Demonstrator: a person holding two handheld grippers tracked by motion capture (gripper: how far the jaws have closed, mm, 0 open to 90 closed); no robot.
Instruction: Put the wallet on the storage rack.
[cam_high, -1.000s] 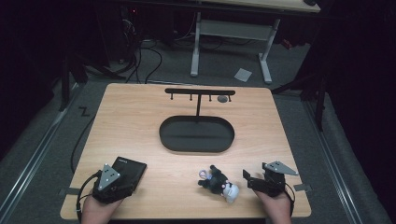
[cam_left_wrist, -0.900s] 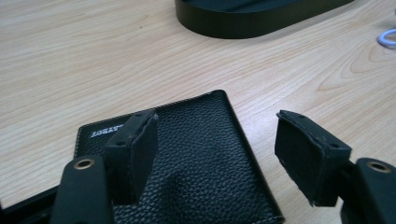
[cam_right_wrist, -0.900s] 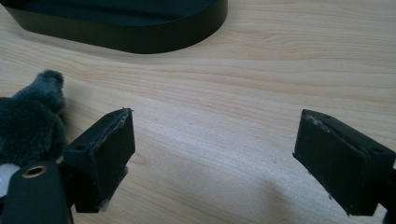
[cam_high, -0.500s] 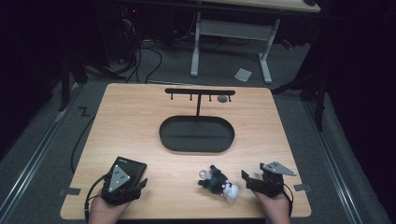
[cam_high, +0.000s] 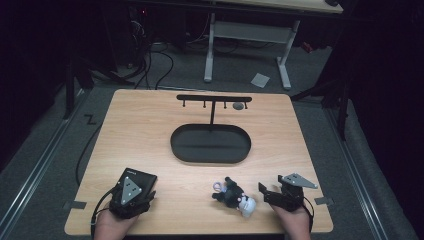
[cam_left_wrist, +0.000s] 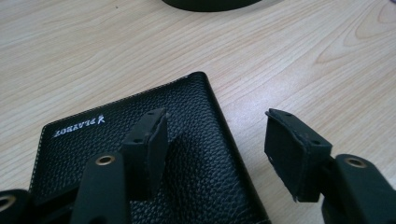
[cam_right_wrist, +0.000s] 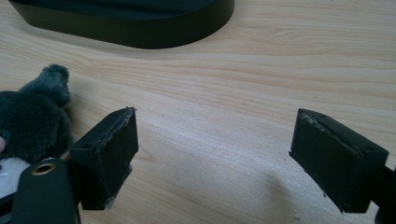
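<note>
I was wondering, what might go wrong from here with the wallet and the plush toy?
The left gripper, whose jaws have just been closing, straddles the wallet's edge; flat on the table, it may slide away rather than lift. The open right gripper stands beside the plush toy, so closing now would likely miss it.

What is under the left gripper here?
A black leather wallet lies flat on the table under the left gripper, whose jaws have been closing. The gripper covers the wallet's near part; its contents stay hidden.
</note>
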